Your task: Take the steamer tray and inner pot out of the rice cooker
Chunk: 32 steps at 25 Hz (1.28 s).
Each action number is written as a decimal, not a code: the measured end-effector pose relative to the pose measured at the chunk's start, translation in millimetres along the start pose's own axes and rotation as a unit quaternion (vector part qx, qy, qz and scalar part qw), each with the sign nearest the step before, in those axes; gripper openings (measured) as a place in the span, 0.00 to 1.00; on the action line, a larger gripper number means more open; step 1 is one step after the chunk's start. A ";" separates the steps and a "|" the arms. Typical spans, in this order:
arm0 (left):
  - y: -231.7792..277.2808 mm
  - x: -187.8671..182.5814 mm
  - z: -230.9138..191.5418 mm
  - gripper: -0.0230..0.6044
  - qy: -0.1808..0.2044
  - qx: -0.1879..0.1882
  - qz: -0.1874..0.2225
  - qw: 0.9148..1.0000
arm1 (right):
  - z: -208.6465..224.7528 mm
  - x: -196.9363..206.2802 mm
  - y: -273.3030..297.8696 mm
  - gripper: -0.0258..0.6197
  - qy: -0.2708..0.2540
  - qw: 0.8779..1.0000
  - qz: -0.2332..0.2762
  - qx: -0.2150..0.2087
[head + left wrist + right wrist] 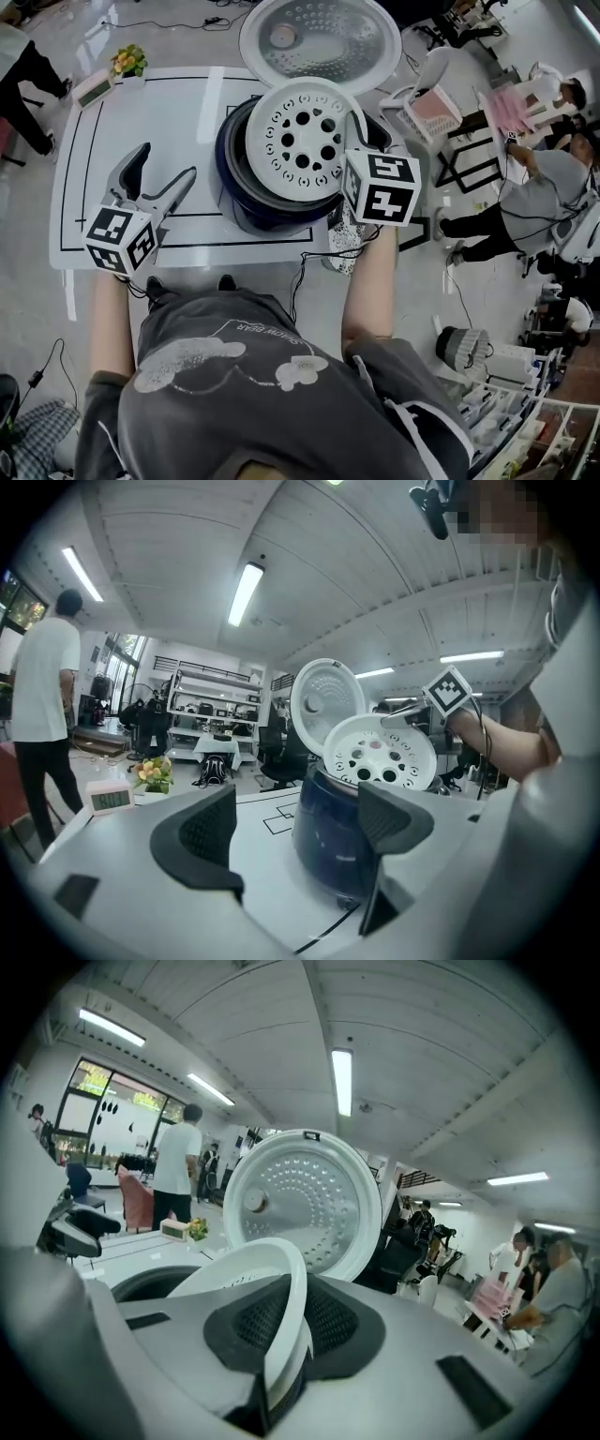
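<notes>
Right gripper [354,131]: jaws closed on the rim of the white perforated steamer tray [300,136]. In the right gripper view the thin rim [281,1307] is pinched edge-on between the black pads [333,1321].

Steamer tray: centre of the head view, over the mouth of the rice cooker [234,192]. The left gripper view shows it tilted [380,754], holed face toward the camera, the gripped side higher. Its low edge is at the cooker's mouth; whether it still touches there I cannot tell.

Rice cooker: dark blue body on the white table [122,131], right of the table's centre. Its lid [319,37] is swung open at the top of the head view.

Inner pot: a grey rim [236,155] shows inside the blue body, left of the tray. It sits in the cooker.

Left gripper [167,169]: lower left of the head view, over the table, well apart from the cooker. Jaws apart, with nothing held between them.

Upper left of the table: a small flower pot [129,62], with a small digital clock [94,89] beside it.
</notes>
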State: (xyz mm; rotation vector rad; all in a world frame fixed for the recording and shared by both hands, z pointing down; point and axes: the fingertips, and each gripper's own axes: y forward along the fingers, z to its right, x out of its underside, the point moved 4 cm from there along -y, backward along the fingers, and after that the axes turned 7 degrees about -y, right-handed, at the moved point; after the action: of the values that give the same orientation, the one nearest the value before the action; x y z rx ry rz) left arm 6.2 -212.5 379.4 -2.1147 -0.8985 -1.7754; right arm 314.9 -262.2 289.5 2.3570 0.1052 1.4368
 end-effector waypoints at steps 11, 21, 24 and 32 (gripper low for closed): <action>-48.2 -31.7 -50.1 0.69 0.006 0.009 0.027 1.000 | -43.5 -95.0 -55.6 0.13 0.009 0.997 0.073 0.020; -123.1 -26.2 -174.7 0.69 -0.018 -0.044 0.027 0.999 | -189.9 -154.8 5.2 0.13 0.018 0.993 0.095 -0.065; -143.2 -21.5 -209.1 0.69 -0.021 -0.060 0.026 0.998 | -239.7 -160.6 33.7 0.13 0.037 0.989 0.097 -0.103; -188.6 -6.8 -288.9 0.69 -0.040 -0.091 0.011 0.995 | -340.6 -135.9 122.4 0.13 0.156 0.972 0.061 -0.163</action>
State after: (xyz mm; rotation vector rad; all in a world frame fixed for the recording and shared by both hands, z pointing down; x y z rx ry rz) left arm -337.9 -224.2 402.7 -2.3123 -0.7534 -1.8378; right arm -62.0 -315.7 357.1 1.8930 -0.1846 1.7265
